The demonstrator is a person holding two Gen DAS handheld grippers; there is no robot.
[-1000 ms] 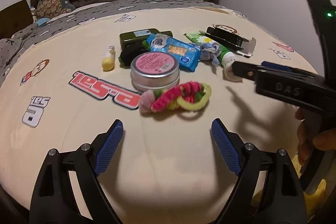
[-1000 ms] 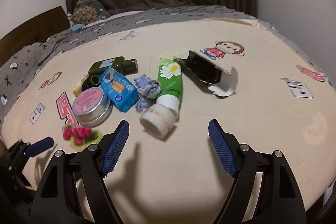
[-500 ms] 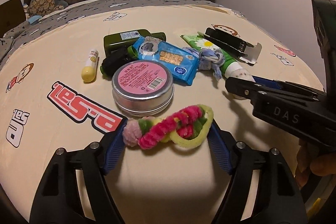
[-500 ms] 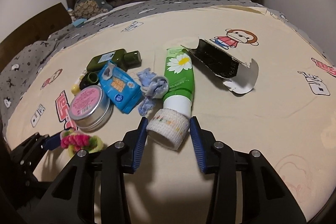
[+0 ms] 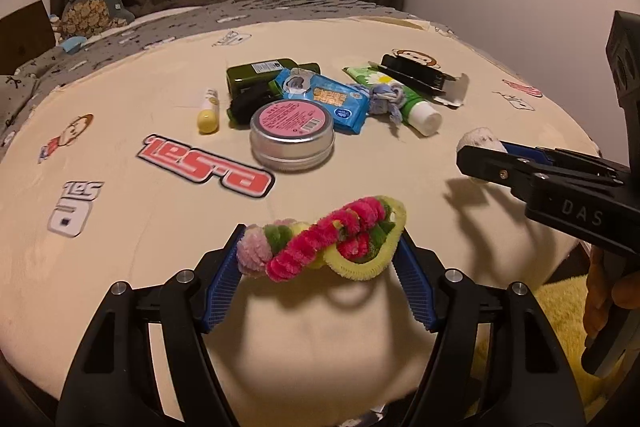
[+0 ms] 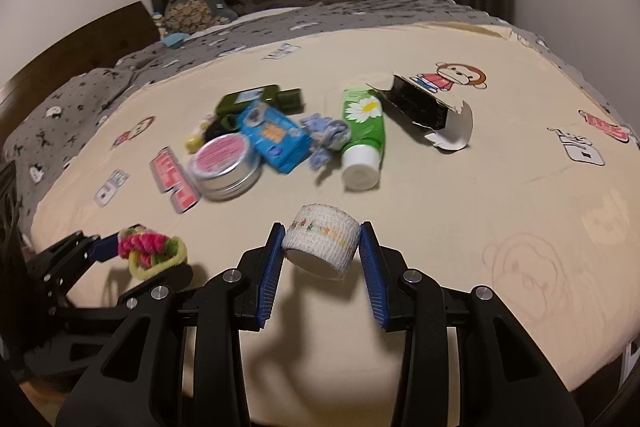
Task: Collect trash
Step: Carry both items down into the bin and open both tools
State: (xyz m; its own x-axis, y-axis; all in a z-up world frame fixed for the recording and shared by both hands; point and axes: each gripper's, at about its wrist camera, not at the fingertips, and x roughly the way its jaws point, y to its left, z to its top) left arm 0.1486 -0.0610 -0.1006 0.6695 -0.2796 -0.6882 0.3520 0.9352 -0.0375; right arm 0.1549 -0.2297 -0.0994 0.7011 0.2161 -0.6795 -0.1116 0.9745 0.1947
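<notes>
My left gripper (image 5: 320, 251) is shut on a pink, green and yellow pipe-cleaner tangle (image 5: 320, 241) and holds it above the bed; it also shows in the right wrist view (image 6: 154, 249). My right gripper (image 6: 320, 247) is shut on a white bandage roll (image 6: 320, 243), lifted off the sheet; the roll's end shows in the left wrist view (image 5: 480, 141). On the cream sheet (image 5: 160, 247) lie a round tin with a pink lid (image 5: 292, 135), a blue packet (image 5: 328, 97), a green tube (image 6: 362, 135) and a torn black box (image 6: 424, 111).
A dark green bottle (image 5: 260, 75), a yellow lip balm (image 5: 209, 111) and a blue cloth scrap (image 6: 326, 137) lie in the same pile. A plush toy (image 6: 196, 7) sits at the bed's far end by the curtain. A yellow fabric (image 5: 560, 303) lies past the bed's right edge.
Both grippers closed on their objects, the left on the pipe-cleaner tangle and the right on the bandage roll, then lifted them and drew back from the pile.
</notes>
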